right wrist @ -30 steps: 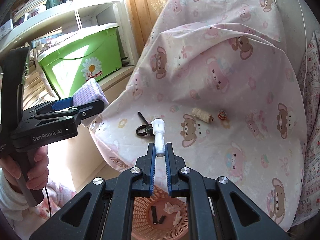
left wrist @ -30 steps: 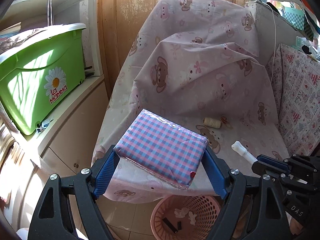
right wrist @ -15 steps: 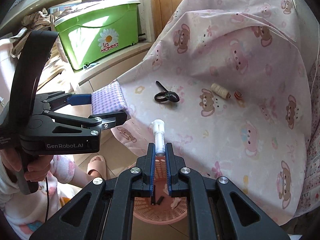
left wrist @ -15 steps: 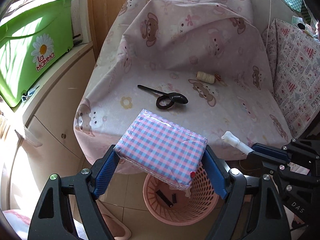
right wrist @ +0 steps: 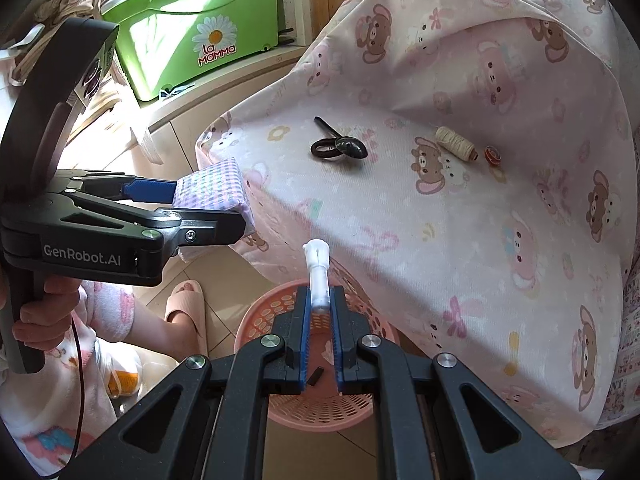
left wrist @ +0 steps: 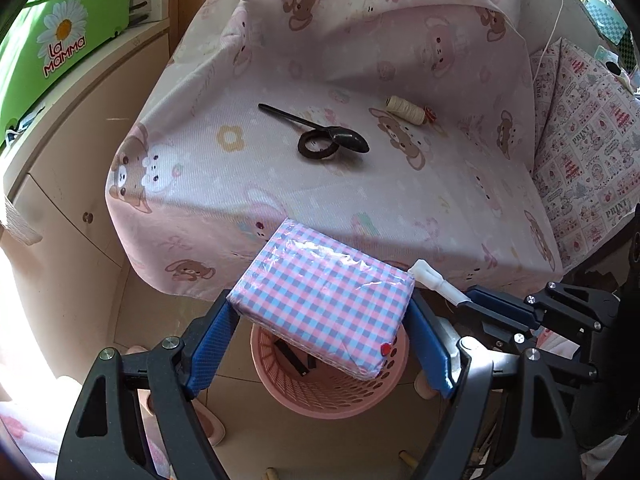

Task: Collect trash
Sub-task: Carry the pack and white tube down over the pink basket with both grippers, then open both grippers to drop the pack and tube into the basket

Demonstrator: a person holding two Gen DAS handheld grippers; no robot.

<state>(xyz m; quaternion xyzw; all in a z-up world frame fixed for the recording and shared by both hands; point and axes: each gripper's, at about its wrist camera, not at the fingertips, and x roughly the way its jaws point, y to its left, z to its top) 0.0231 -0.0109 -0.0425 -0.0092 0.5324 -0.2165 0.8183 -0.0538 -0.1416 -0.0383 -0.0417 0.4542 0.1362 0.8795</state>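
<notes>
My left gripper [left wrist: 320, 316] is shut on a pink-and-blue checked packet [left wrist: 324, 300] wrapped in clear film, held above a pink plastic basket [left wrist: 332, 396] on the floor. My right gripper [right wrist: 319, 300] is shut on a small white plastic tube [right wrist: 318, 276], also above the basket [right wrist: 264, 320]. The tube [left wrist: 436, 284] and right gripper [left wrist: 480, 300] show at the right in the left wrist view. The packet [right wrist: 216, 188] and left gripper [right wrist: 192, 204] show at the left in the right wrist view. Small dark and white scraps lie in the basket.
A pink bear-print sheet [left wrist: 400, 184] covers the surface behind the basket. On it lie a black spoon [left wrist: 320, 130] with a black ring [left wrist: 316, 148], a thread spool [left wrist: 404, 109] and a small red item [right wrist: 493, 156]. A green bin [right wrist: 192, 32] stands on the left cabinet.
Both grippers have drawn back from the sheet and tilted down with their loads. The basket now lies directly under them and the spoon has come into view.
</notes>
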